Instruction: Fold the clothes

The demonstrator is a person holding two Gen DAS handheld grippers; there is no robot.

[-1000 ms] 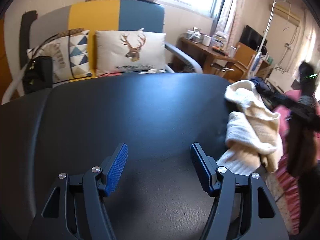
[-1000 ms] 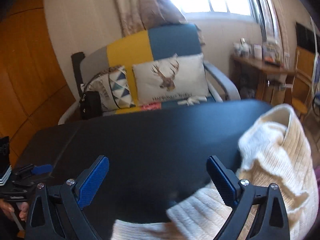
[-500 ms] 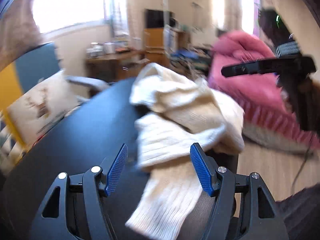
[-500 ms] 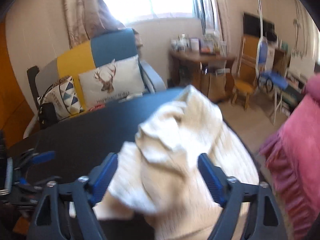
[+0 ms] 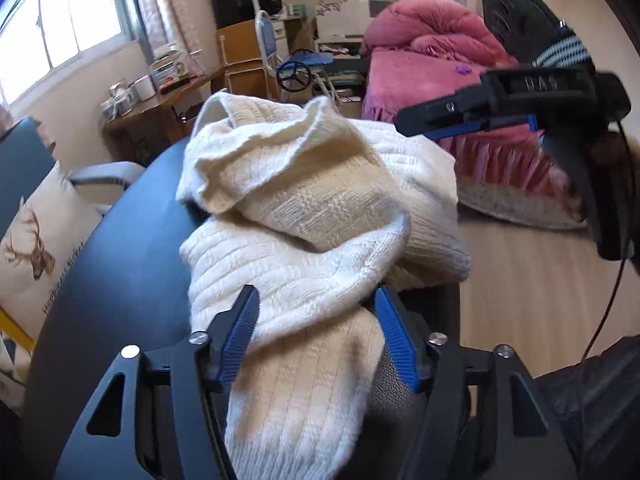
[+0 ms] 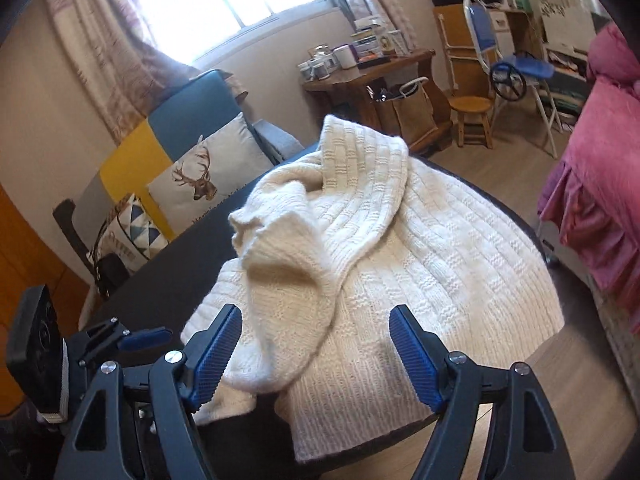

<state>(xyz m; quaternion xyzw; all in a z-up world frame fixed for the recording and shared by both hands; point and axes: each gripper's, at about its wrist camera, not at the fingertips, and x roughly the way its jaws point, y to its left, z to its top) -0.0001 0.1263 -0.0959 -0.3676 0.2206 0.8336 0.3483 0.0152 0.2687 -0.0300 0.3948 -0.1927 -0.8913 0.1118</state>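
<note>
A cream knitted sweater [image 5: 320,200] lies crumpled at the rounded end of the dark table [image 5: 132,264]. One sleeve [image 5: 304,380] hangs toward me over the table's edge. My left gripper [image 5: 316,304] straddles that sleeve and its jaws are closing, with the knit filling the gap between the blue pads. My right gripper [image 6: 316,320] hovers open above the sweater [image 6: 400,248], over a bunched fold near its front edge. In the left wrist view the right gripper [image 5: 416,122] shows edge-on above the sweater's far side.
A yellow and blue armchair with a deer cushion [image 6: 200,180] stands behind the table. A pink bed [image 5: 432,72] is to the right across wooden floor [image 5: 520,280]. A wooden desk [image 6: 380,76] and stool stand by the window.
Both grippers swung from facing the armchair to the sweater at the table's end and rolled. The left one now has the sleeve between narrower jaws; the right one is over the sweater.
</note>
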